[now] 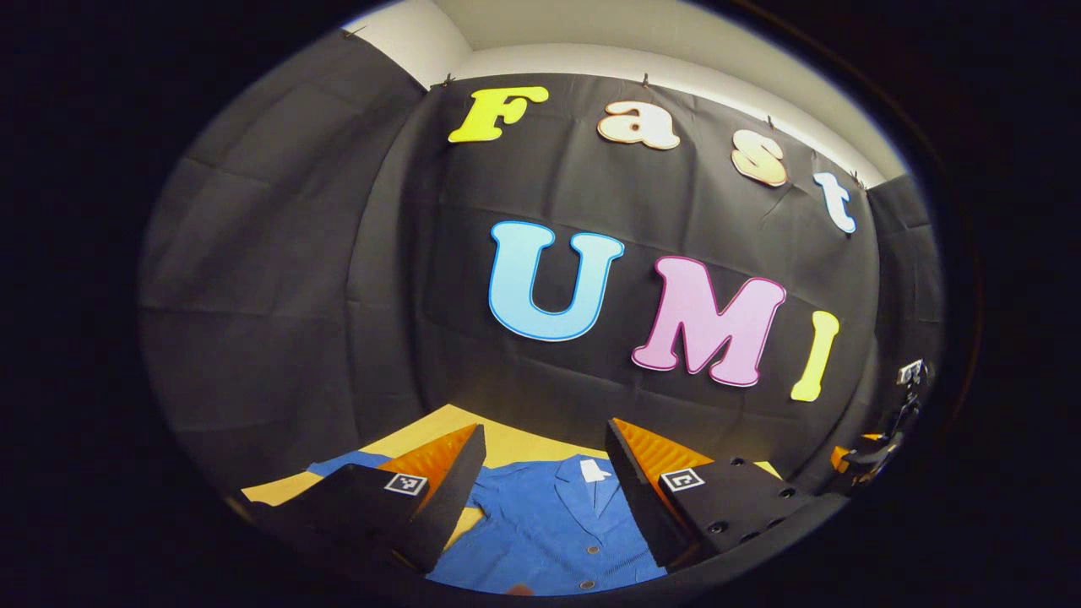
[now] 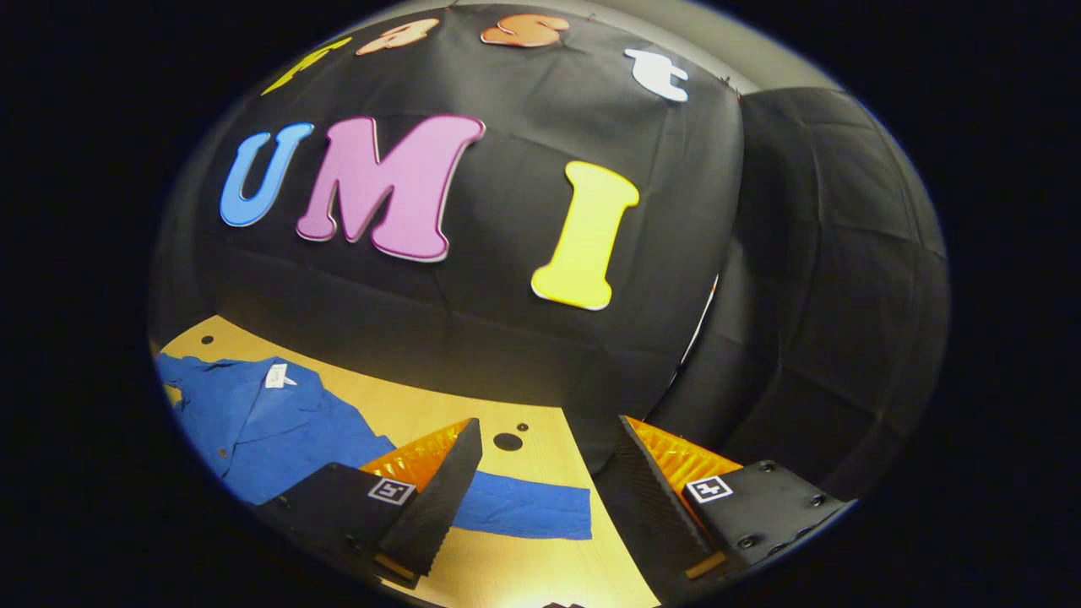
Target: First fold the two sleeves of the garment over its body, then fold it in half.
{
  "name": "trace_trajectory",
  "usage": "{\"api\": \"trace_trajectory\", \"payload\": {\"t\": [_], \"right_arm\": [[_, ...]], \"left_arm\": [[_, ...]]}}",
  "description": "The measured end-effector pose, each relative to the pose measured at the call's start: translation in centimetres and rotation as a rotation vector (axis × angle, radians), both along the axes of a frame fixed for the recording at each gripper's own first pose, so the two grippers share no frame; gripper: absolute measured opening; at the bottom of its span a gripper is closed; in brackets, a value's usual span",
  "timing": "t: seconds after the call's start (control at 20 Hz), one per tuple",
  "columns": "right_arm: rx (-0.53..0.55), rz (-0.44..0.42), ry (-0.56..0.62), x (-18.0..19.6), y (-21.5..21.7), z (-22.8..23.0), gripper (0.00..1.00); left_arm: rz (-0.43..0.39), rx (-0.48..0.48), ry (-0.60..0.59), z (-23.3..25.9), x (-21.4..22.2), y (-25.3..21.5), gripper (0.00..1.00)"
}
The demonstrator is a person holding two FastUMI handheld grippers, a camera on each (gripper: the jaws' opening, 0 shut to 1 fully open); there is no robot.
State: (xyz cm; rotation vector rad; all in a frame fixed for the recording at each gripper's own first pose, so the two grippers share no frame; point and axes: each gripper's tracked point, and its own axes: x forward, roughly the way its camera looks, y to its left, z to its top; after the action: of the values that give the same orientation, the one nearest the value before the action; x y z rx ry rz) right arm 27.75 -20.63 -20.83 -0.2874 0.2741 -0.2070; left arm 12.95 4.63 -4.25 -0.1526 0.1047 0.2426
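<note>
So we hold both grippers up above the table point(image 2: 540, 460), and the blue shirt point(image 1: 549, 523) lies flat on it, front side up, with its buttons and collar showing. Our left gripper point(image 1: 545, 460) has its fingers spread wide, with nothing between them, and it hangs over the middle of the shirt, near the collar. Our right gripper point(image 2: 545, 473) is spread wide too and holds nothing. It hangs over one sleeve point(image 2: 528, 511), which sticks straight out to the side across the wood.

We think no fold is made yet, so the sleeves come first. To do it well, we should go down to the end of that sleeve, pinch it near the cuff, and lift it just a little. Then we carry it over the body and lay it down smooth. If we lift too high, the whole shirt may slide. If we grab too much cloth, it may bunch up.

We see that the table is smooth, pale wood with a few small dark holes point(image 2: 507, 441) in it. Black cloth point(image 2: 802, 253) hangs as a wall around us. A bit of white wall point(image 1: 642, 59) shows above it.
</note>
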Motion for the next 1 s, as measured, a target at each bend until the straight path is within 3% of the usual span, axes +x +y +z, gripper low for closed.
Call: {"api": "trace_trajectory", "payload": {"t": [0.2, 0.25, 0.3, 0.35, 0.5, 0.55, 0.8, 0.9, 0.95, 1.0], "right_arm": [[0.083, -0.097, 0.142, 2.6, -5.8, -8.1, 1.00], [0.107, -0.120, 0.191, 2.8, -7.0, -10.4, 0.92], [0.128, -0.144, 0.242, 2.7, -8.1, -12.8, 1.00], [0.154, -0.166, 0.296, 2.5, -9.0, -14.9, 0.93], [0.241, -0.232, 0.399, 2.4, -10.6, -19.8, 1.00], [0.258, -0.250, 0.415, 2.4, -11.2, -20.9, 0.95], [0.321, -0.308, 0.530, 1.1, -12.3, -25.1, 1.00], [0.340, -0.307, 0.509, 1.5, -12.4, -25.0, 1.00], [0.358, -0.313, 0.504, 1.6, -12.4, -25.0, 0.92], [0.379, -0.331, 0.508, 1.2, -12.4, -24.9, 0.92]], "left_arm": [[0.029, -0.002, 0.018, -0.6, 1.6, -2.0, 0.82], [0.037, 0.000, 0.029, -1.0, 1.9, -2.5, 0.82], [0.043, 0.006, 0.042, -1.1, 2.2, -2.9, 0.83], [0.050, 0.017, 0.055, -1.1, 2.6, -3.5, 0.83], [0.053, 0.046, 0.059, -0.5, 3.4, -5.0, 0.82], [0.048, 0.049, 0.058, -0.5, 3.6, -5.6, 0.82], [0.039, 0.040, 0.091, -1.5, 4.5, -7.3, 0.82], [0.035, 0.019, 0.085, -1.5, 4.6, -7.8, 0.83], [0.033, 0.016, 0.083, -1.6, 4.6, -8.0, 0.83], [0.031, 0.018, 0.087, -1.6, 4.7, -8.0, 0.83]]}}
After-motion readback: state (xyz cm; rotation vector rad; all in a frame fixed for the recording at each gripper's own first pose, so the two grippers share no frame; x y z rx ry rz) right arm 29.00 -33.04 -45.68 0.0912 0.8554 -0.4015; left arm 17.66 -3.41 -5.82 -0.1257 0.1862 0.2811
